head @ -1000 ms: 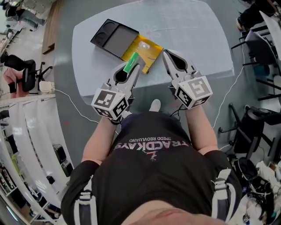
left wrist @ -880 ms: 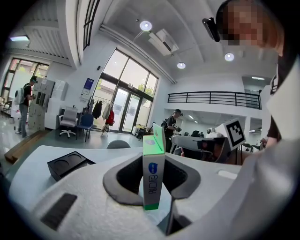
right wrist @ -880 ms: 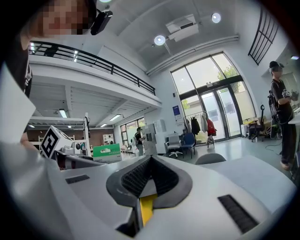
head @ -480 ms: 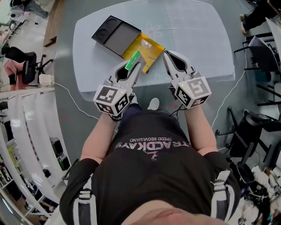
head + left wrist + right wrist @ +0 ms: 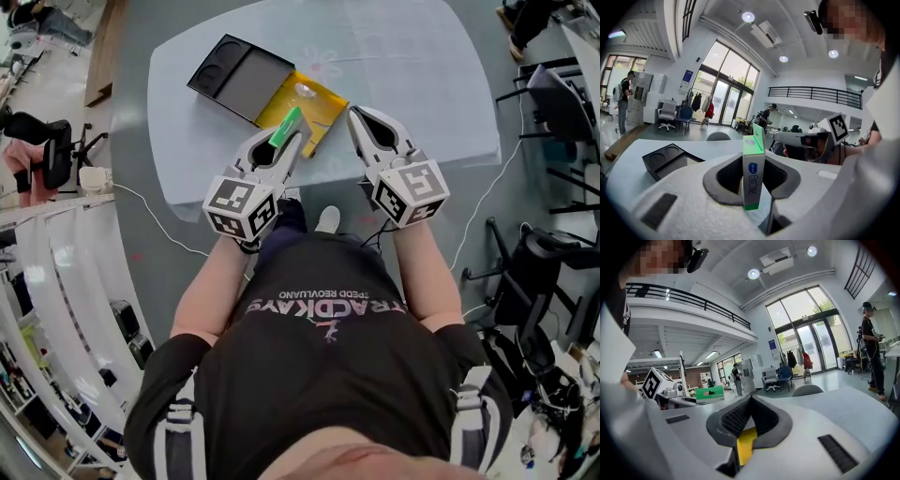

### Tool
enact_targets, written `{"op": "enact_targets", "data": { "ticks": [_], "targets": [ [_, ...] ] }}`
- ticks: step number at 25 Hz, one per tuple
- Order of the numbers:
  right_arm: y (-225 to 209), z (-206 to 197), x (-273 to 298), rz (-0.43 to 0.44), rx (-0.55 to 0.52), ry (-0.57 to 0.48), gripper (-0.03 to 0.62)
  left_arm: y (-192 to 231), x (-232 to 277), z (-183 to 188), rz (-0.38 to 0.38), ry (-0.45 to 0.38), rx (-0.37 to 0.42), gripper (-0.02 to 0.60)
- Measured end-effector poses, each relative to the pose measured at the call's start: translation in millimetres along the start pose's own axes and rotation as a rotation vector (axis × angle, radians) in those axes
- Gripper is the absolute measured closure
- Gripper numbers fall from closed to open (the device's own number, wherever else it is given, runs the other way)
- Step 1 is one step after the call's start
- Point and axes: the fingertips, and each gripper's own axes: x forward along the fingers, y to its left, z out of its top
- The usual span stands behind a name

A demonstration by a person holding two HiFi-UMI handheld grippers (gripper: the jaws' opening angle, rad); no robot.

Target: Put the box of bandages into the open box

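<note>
In the left hand-held gripper (image 5: 295, 138) — green bandage box (image 5: 753, 173), jaws narrowly apart.

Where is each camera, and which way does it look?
Head view: on head, facing down: table, left gripper, right gripper, arms, chest.
Left gripper view: on it, facing along jaws shut on bandage box; right gripper beyond.
Right gripper view: on it, facing along shut jaws; left gripper beside.
All three show the bandage box.

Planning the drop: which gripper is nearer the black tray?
Left. The left gripper, holding the bandage box, is beside the black tray; the right gripper is farther right, across the yellow box.
</note>
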Motion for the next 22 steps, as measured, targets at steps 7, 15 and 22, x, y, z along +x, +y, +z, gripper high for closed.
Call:
{"op": "enact_targets", "data": {
  "ticks": [7,15,22],
  "targets": [
    [-17.5,-16.2,19.4,-0.045,0.045,0.037,0.583,25.6,22.6,-12.9,-0.03,0.057,-0.019,0.482],
    [-38.3,-41.2,39.2,-0.091,0.095,0.085,0.583,51.7,54.0,-44.1,-0.066,0.151,-0.054,0.481],
    [-50.1,-68.8,54.2,-0.122,0.146,0.134,0.583,72.1,78.9,-76.5,-0.091,0.239,-0.089,0.481]
  ]
}}
